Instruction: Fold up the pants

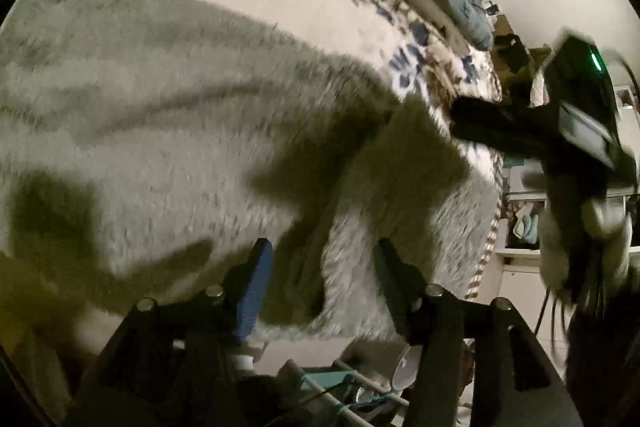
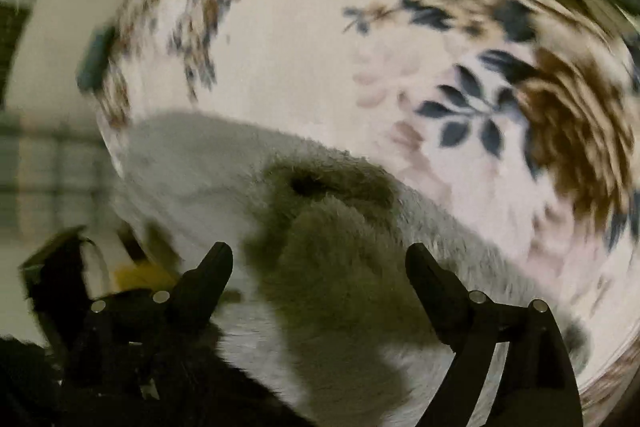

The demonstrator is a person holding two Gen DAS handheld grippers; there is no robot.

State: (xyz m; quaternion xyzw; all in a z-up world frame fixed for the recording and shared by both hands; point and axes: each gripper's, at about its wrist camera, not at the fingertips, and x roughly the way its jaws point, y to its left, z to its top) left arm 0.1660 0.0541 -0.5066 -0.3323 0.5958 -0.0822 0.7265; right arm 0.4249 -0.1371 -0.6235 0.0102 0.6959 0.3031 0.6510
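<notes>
Left wrist: left gripper (image 1: 320,267) hovering released over fluffy grey pants (image 1: 160,115) | right gripper (image 2: 320,267) also hanging released, empty | risk: fingers snagging only pile, fold slipping on bed (image 2: 288,39)

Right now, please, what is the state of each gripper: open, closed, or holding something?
Left gripper: open, holding nothing, fingers apart over the fluffy grey pants.
Right gripper: open, holding nothing, also above the pants.
</notes>
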